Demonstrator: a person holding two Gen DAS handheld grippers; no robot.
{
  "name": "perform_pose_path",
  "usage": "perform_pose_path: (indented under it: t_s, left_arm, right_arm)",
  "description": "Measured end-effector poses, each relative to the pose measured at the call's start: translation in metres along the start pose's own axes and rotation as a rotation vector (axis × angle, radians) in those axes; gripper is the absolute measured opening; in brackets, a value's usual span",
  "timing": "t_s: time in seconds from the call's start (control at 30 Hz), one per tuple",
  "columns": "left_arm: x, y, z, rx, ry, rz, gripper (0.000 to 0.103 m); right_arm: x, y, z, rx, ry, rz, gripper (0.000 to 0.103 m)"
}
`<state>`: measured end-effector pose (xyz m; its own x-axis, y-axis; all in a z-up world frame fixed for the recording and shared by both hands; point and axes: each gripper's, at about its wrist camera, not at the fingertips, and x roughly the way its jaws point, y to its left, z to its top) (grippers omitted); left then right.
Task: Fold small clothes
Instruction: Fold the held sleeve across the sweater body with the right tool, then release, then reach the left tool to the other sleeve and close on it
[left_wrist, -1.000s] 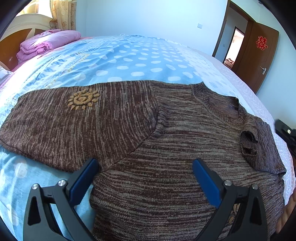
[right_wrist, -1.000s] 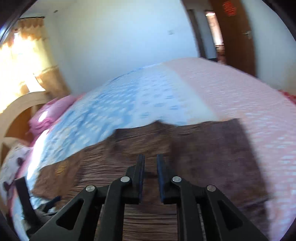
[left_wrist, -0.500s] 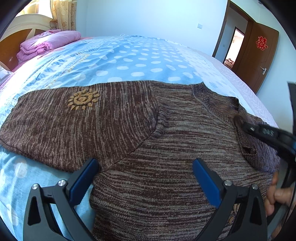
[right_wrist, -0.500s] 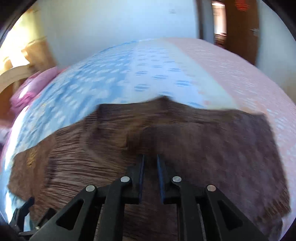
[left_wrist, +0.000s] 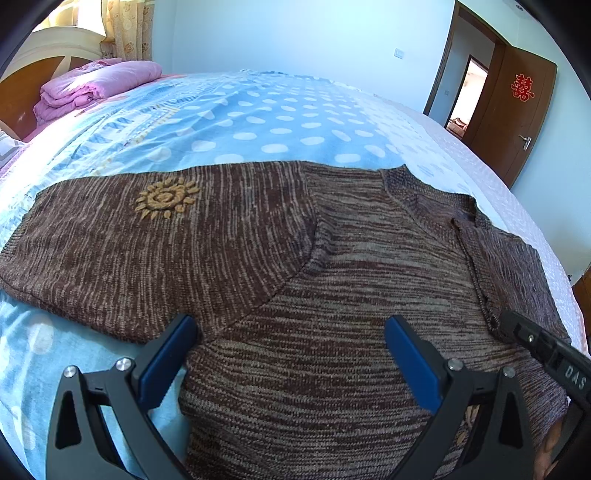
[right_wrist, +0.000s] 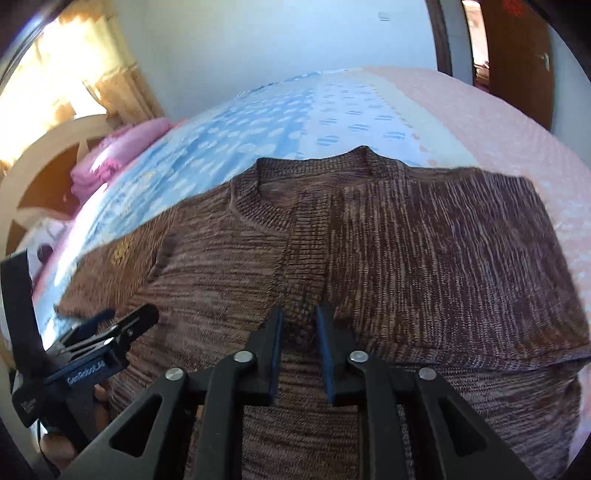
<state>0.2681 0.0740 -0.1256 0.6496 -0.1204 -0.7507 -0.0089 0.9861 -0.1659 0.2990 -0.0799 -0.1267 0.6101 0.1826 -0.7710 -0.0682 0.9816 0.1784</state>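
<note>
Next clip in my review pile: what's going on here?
A person with a handheld gripper in each hand is folding a brown knit sweater spread on a bed. One sleeve has already been folded in over the chest; the other sleeve, with a yellow sun patch, lies out flat. The right gripper sits at that folded sleeve's cuff, its fingers narrowly apart and opening, with the knit just ahead of them. The left gripper hovers wide open over the body, holding nothing.

One brown sweater (left_wrist: 332, 302), one pink blanket (left_wrist: 92, 88), one bed (left_wrist: 277, 122), two tools.
</note>
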Motion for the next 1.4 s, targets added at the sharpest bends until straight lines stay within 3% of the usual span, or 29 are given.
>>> perform_pose_path:
  t_s: [0.07,0.1,0.13,0.17,0.2,0.27,0.3,0.33,0.37,0.43,0.67,0.73,0.83,0.97,1.1,1.23,1.4]
  left_arm:
    - [0.000,0.000,0.000,0.001,0.000,0.001,0.103]
    - [0.000,0.000,0.000,0.001,0.000,0.001,0.103]
    - [0.000,0.000,0.000,0.000,0.000,0.001,0.103]
    - [0.000,0.000,0.000,0.000,0.000,0.001,0.103]
    - [0.000,0.000,0.000,0.001,0.000,0.001,0.103]
    - [0.000,0.000,0.000,0.001,0.000,0.002,0.103]
    - [0.001,0.000,0.000,0.001,-0.001,0.001,0.103]
    - [0.001,0.000,0.000,0.000,-0.001,0.001,0.103]
    - [0.001,0.000,0.000,0.000,-0.001,0.000,0.103]
    - [0.001,-0.001,0.000,0.002,0.000,0.002,0.103]
    - [0.002,0.000,0.000,0.001,-0.001,0.003,0.103]
    - [0.001,0.000,0.000,0.002,0.000,0.004,0.103]
    - [0.002,0.000,0.000,0.002,-0.001,0.004,0.103]
    - [0.002,0.000,0.000,0.003,-0.001,0.005,0.103]
    - [0.003,0.000,0.000,0.004,0.000,0.008,0.103]
    - [0.005,-0.002,0.000,0.017,0.010,0.028,0.103]
    - [0.003,-0.001,0.000,0.032,0.024,0.037,0.103]
  right_arm:
    - [-0.011,0.000,0.000,0.004,-0.043,-0.012,0.025]
    - [-0.016,0.002,0.001,-0.005,-0.073,-0.032,0.039]
    - [-0.021,0.005,0.002,-0.022,-0.098,-0.064,0.067]
    - [-0.021,0.008,0.002,-0.038,-0.115,-0.098,0.079]
    - [-0.018,0.011,0.002,-0.052,-0.122,-0.117,0.083]
    - [-0.008,0.017,-0.003,-0.096,-0.088,-0.121,0.078]
    - [0.000,0.020,-0.004,-0.119,-0.058,-0.137,0.052]
    - [0.011,0.023,-0.008,-0.140,-0.013,-0.172,0.040]
    - [0.013,0.023,-0.007,-0.142,-0.014,-0.195,0.038]
    - [0.007,0.025,-0.005,-0.144,-0.033,-0.199,0.007]
    - [0.004,0.035,-0.018,-0.207,0.004,-0.230,0.013]
    - [-0.003,0.035,-0.018,-0.227,0.014,-0.198,0.024]
    - [-0.036,0.009,-0.010,-0.135,-0.095,-0.132,0.027]
    - [-0.065,-0.057,-0.001,0.034,-0.154,-0.313,0.027]
    - [-0.054,-0.117,-0.018,0.114,-0.070,-0.451,0.028]
    - [-0.056,-0.126,-0.025,0.122,-0.094,-0.340,0.055]
    - [-0.053,-0.106,-0.025,0.022,-0.101,-0.446,0.059]
